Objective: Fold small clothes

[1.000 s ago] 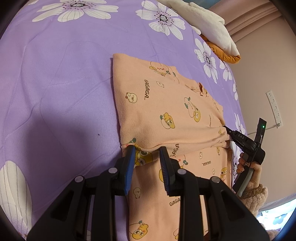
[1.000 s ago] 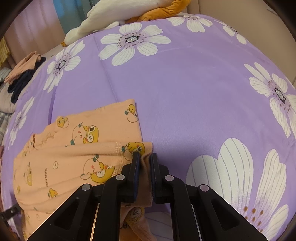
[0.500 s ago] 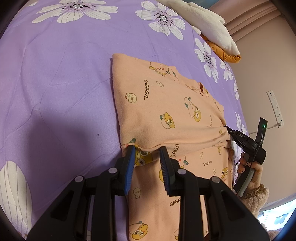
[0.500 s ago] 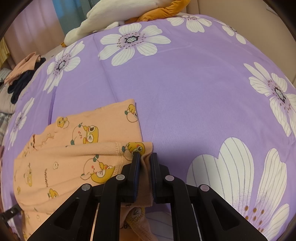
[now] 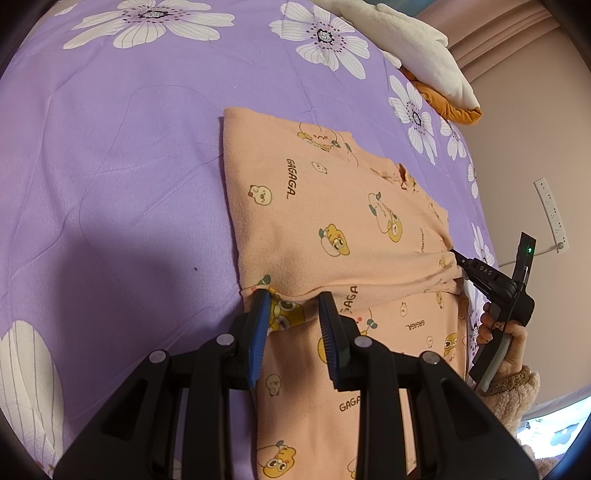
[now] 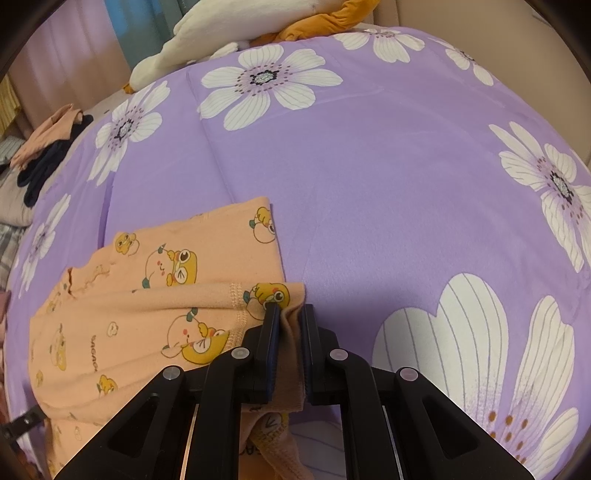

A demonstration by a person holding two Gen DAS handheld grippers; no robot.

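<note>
Peach garment [image 5: 332, 221]: lay partly folded on the purple bedspread [image 5: 110, 184]. Your right gripper [image 6: 289, 314] was clamped on its bunched corner. Your left gripper [image 5: 291, 306] straddled the fold edge; whether it gripped was unclear. The garment's lower end was cut off.

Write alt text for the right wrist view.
Black right tongs pinch a bunched corner of a peach cartoon-print garment lying folded on a purple flowered bedspread. A white and orange plush toy lies at the far edge.
</note>
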